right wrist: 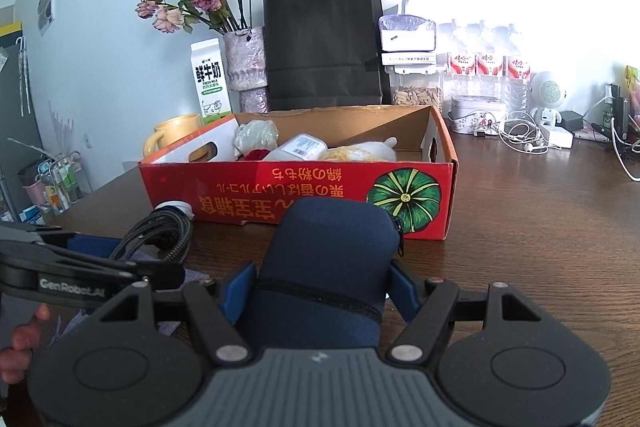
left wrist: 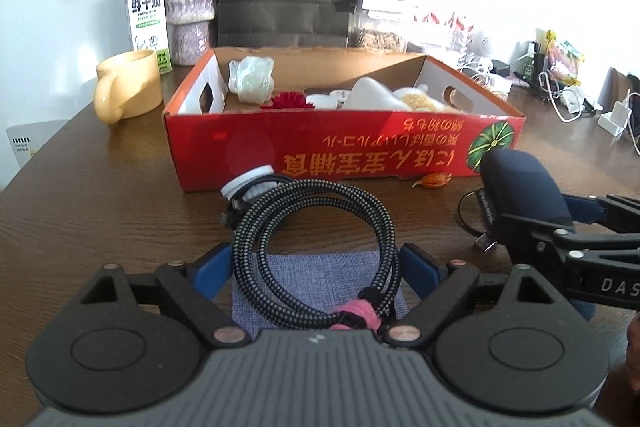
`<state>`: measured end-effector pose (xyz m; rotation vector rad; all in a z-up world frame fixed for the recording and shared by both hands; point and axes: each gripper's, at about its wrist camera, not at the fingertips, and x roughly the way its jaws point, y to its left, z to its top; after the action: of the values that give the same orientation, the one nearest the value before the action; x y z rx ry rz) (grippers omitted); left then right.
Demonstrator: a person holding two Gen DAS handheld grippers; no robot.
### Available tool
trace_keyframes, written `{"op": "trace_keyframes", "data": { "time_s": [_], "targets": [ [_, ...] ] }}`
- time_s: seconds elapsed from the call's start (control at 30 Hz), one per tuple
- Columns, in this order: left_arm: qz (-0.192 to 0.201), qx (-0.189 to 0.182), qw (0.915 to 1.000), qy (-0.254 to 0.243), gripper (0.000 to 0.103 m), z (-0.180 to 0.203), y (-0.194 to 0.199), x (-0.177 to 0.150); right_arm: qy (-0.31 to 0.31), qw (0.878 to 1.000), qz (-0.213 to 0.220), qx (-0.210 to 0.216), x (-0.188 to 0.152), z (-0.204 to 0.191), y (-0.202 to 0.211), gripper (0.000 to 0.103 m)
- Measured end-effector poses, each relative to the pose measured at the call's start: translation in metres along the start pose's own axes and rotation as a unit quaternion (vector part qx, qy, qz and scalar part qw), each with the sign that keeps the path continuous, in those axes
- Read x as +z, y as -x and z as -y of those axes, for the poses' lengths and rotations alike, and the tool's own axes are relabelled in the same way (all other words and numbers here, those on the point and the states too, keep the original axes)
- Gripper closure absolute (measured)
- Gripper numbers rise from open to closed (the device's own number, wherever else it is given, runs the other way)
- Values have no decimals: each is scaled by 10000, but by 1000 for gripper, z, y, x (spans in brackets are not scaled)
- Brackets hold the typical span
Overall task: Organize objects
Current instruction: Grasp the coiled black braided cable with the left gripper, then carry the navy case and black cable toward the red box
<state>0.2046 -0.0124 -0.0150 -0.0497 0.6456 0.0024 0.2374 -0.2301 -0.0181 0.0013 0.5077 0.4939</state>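
A red cardboard box stands open on the brown table, holding several small items. My left gripper has its blue fingers on both sides of a coiled black-and-white braided cable that lies partly on a grey-blue cloth. My right gripper is shut on a navy zippered pouch, just in front of the box; it also shows in the left wrist view. The left gripper shows at left in the right wrist view.
A white cap and a small dried orange pod lie against the box front. A yellow mug, milk carton, vase of dried roses and black paper bag stand behind. Chargers and cables are at far right.
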Motion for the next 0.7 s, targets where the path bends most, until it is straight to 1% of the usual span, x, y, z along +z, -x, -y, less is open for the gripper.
{"op": "trace_keyframes", "data": {
  "time_s": [0.23,0.5,0.6,0.7],
  "targets": [
    [260,-71,9996,-49,13,0,15,12,-84,9999,86,103,8,-5,4,34],
    [485,-147,9987,36,13,-7,25,31,-26,9997,150,190,30,-16,1,35],
    [539,-188,9983,69,13,-10,27,39,-44,9996,170,230,38,-18,-3,35],
    [534,-310,9980,163,13,-15,29,44,-61,9995,206,251,44,-21,-4,35]
  ]
}}
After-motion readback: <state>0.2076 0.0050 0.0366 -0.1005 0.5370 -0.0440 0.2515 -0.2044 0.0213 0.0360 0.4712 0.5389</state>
